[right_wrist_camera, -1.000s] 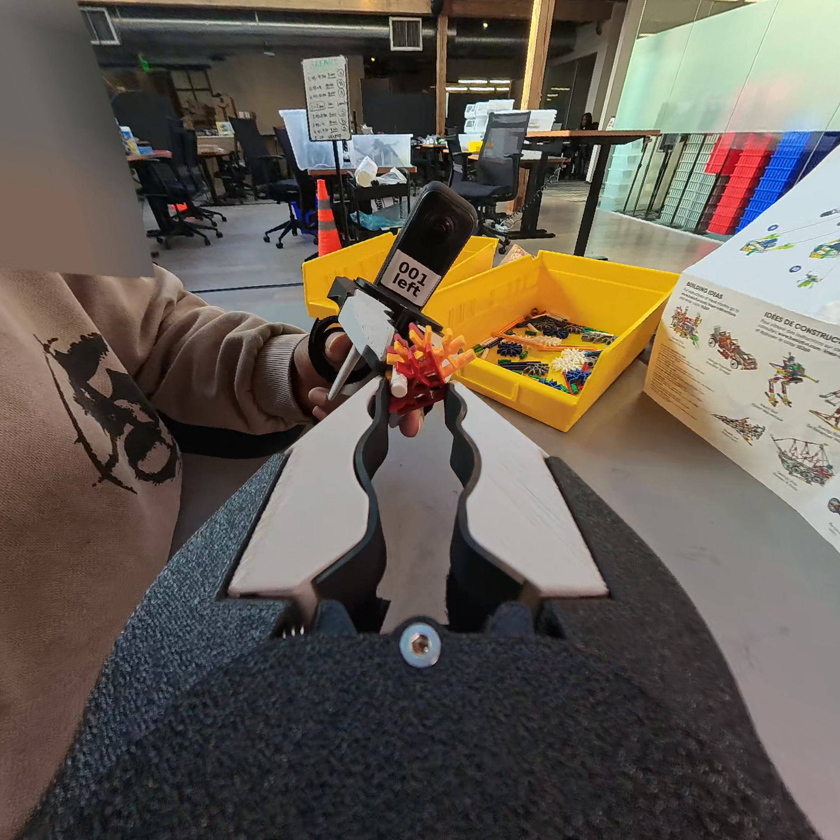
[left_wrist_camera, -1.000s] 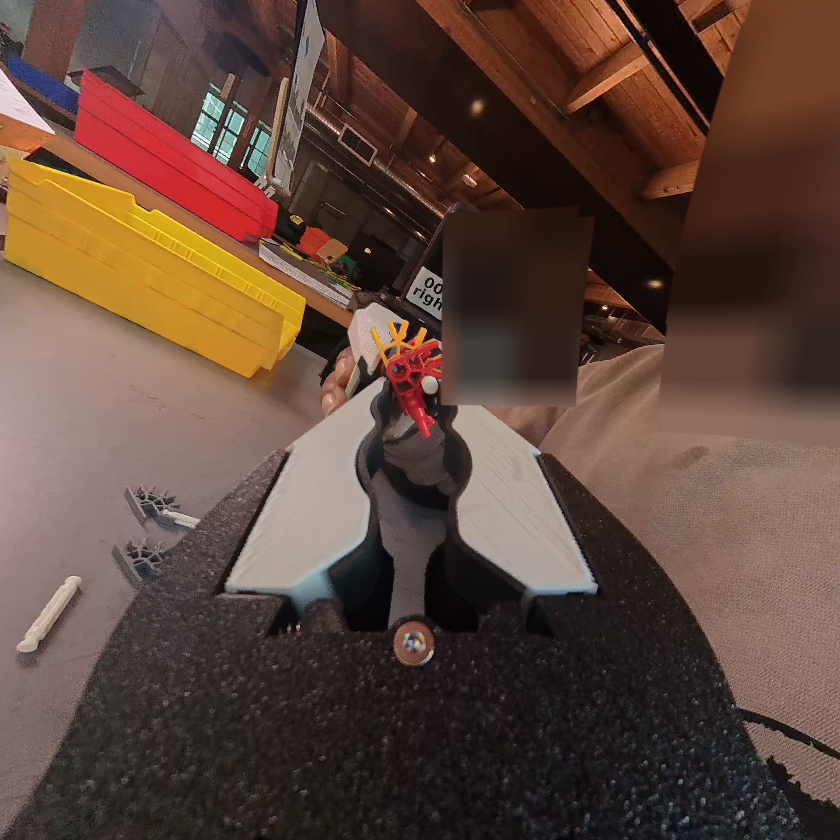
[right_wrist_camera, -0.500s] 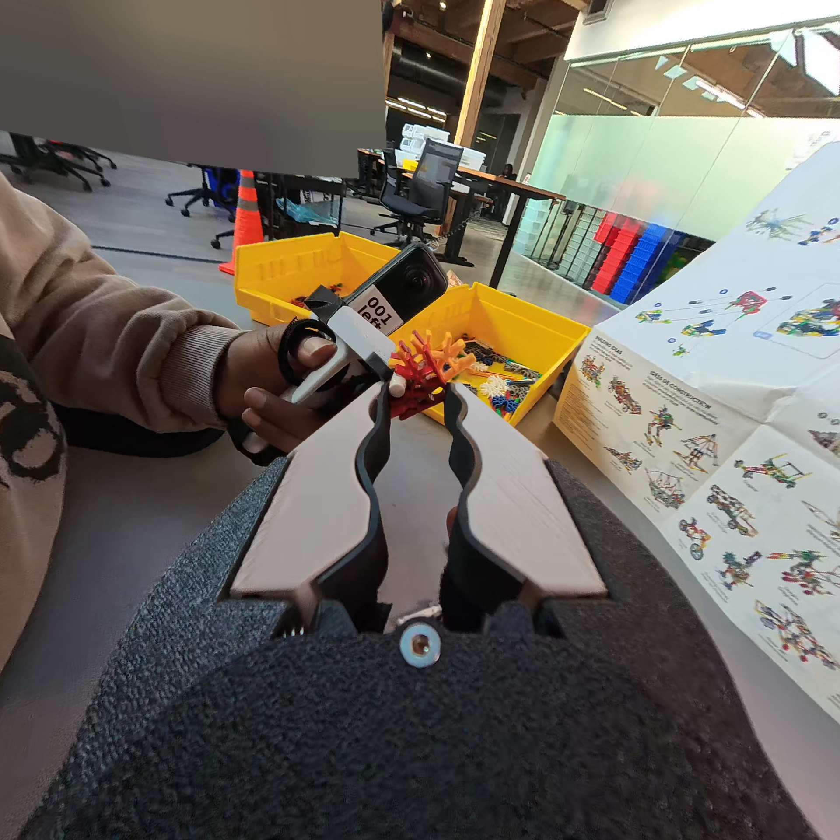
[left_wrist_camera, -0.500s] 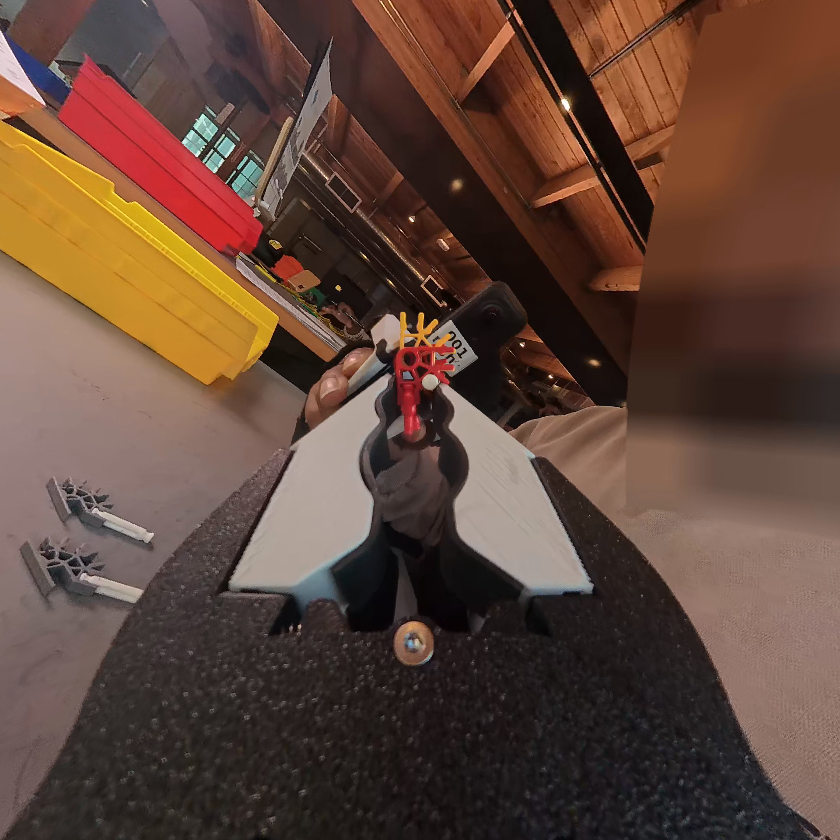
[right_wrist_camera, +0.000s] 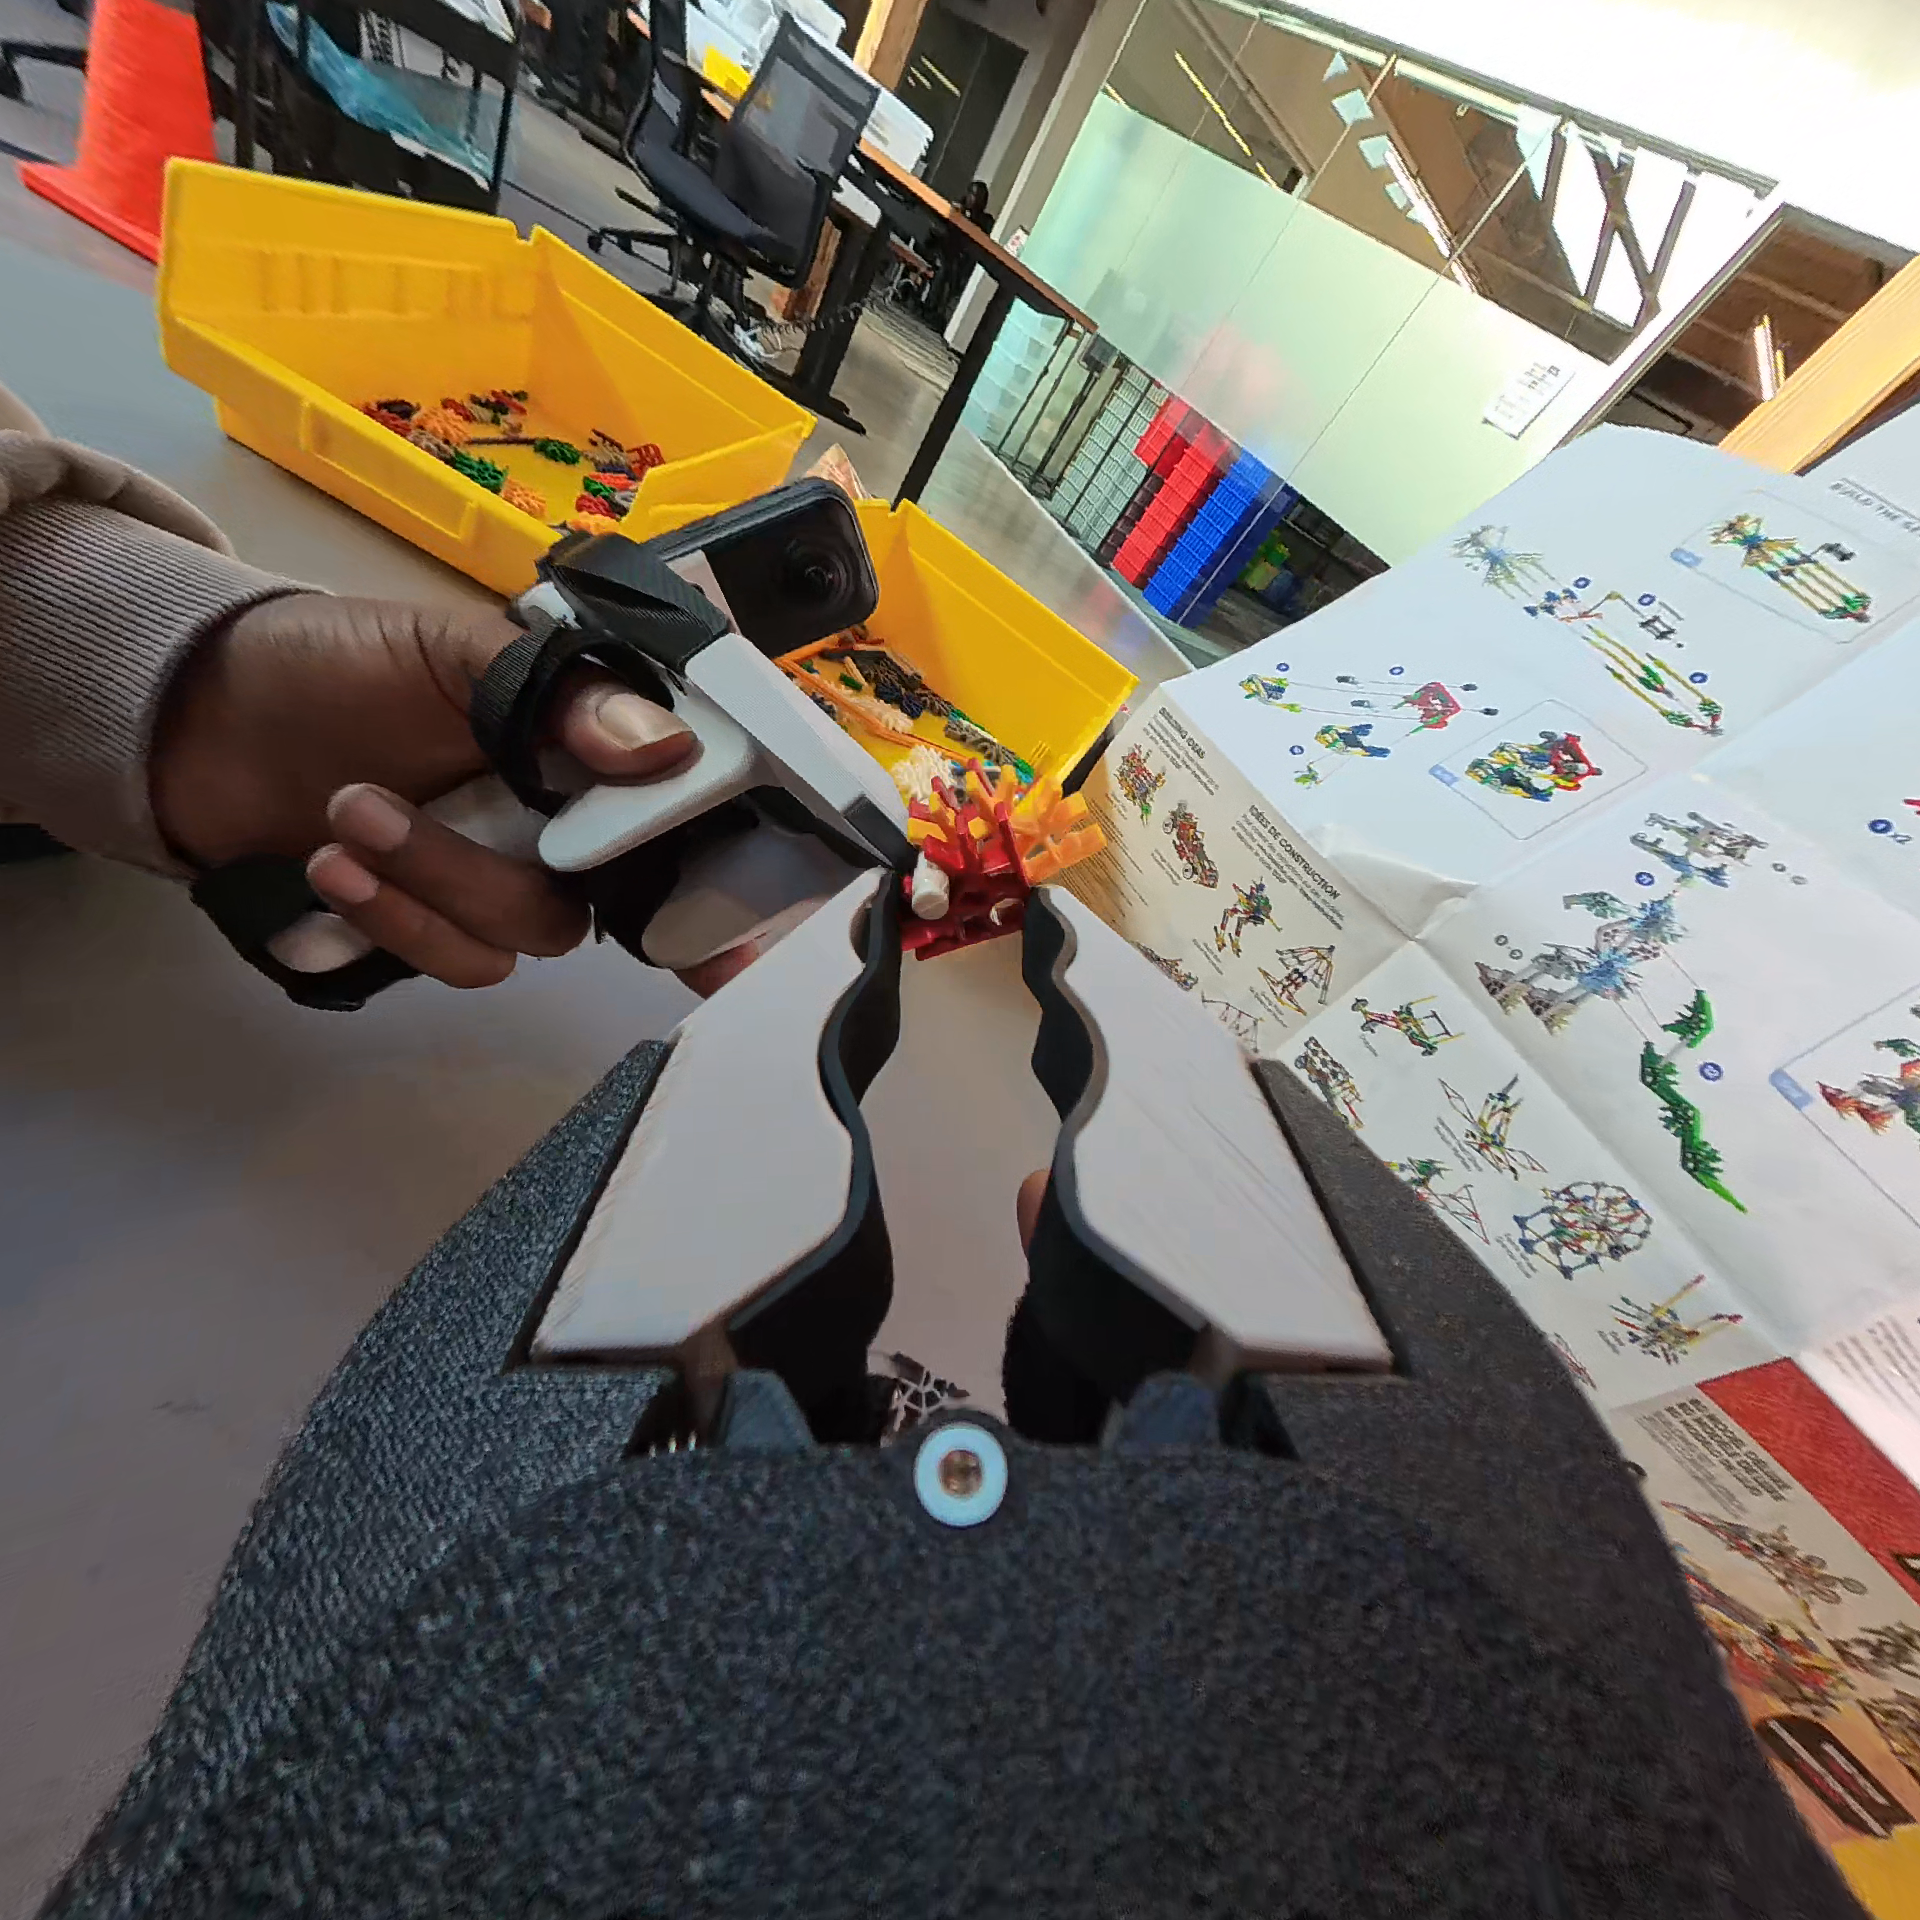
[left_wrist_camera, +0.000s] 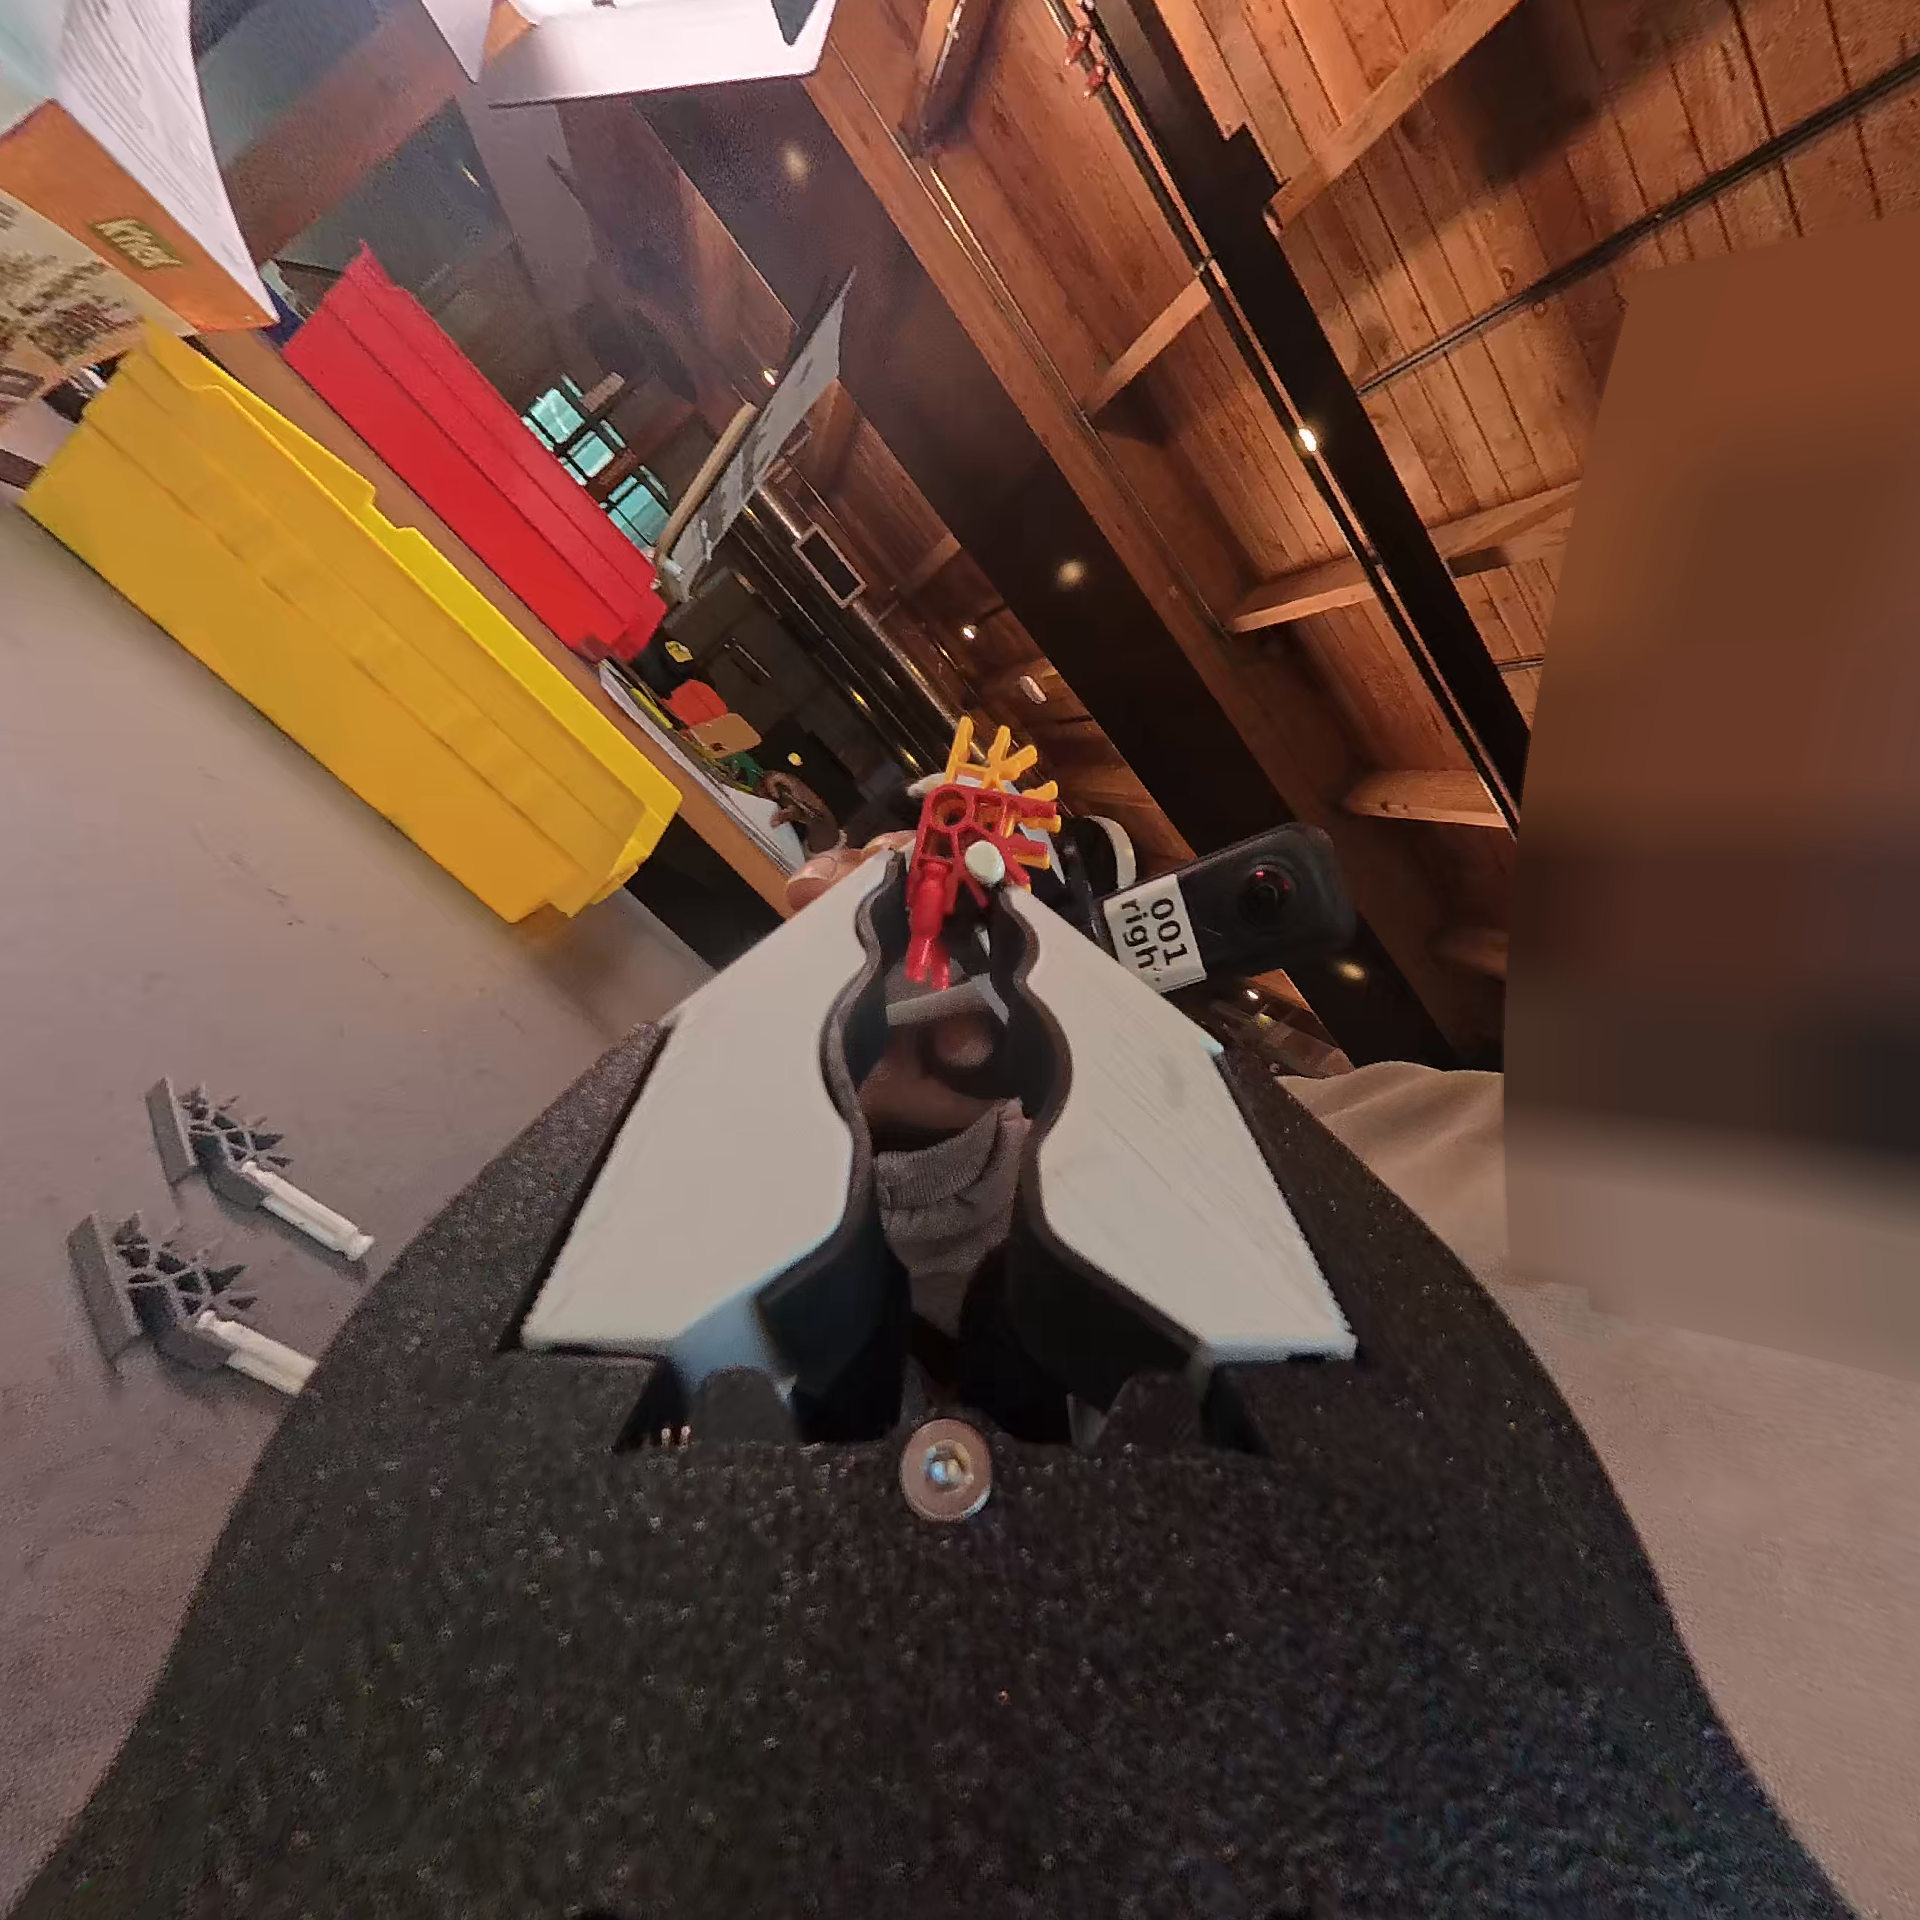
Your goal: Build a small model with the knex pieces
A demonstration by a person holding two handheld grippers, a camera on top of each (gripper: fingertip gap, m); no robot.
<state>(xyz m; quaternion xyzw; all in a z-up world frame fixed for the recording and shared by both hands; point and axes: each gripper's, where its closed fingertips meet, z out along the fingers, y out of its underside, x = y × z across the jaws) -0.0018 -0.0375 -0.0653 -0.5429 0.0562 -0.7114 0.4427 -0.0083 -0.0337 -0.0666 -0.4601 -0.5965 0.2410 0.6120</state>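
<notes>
A small cluster of toy connectors, red (left_wrist_camera: pixel 951 847) with an orange one (left_wrist_camera: pixel 987 769) behind and a white rod end (left_wrist_camera: pixel 982 860), sits between both grippers above the grey table. My left gripper (left_wrist_camera: pixel 943 891) is shut on the red part. My right gripper (right_wrist_camera: pixel 961 906) is shut on the same cluster (right_wrist_camera: pixel 971 873) from the opposite side. In the right wrist view the left gripper (right_wrist_camera: pixel 896 854) comes in from the left, held by a hand (right_wrist_camera: pixel 343 748). The right gripper's camera (left_wrist_camera: pixel 1247 904) shows behind the cluster.
Two grey connectors with white rods (left_wrist_camera: pixel 223 1148) (left_wrist_camera: pixel 156 1294) lie on the table at left. A yellow bin (left_wrist_camera: pixel 364 644) and a red bin (left_wrist_camera: pixel 468 457) stand behind. Two yellow bins (right_wrist_camera: pixel 312 312) (right_wrist_camera: pixel 1018 644) hold loose pieces. A folded instruction sheet (right_wrist_camera: pixel 1558 831) lies at right. Less than 4 cm separates the two grippers' tips.
Both grippers have turned and shifted together with the cluster still held between them. The left gripper now lies flatter in the right wrist view, and both views have tilted.
</notes>
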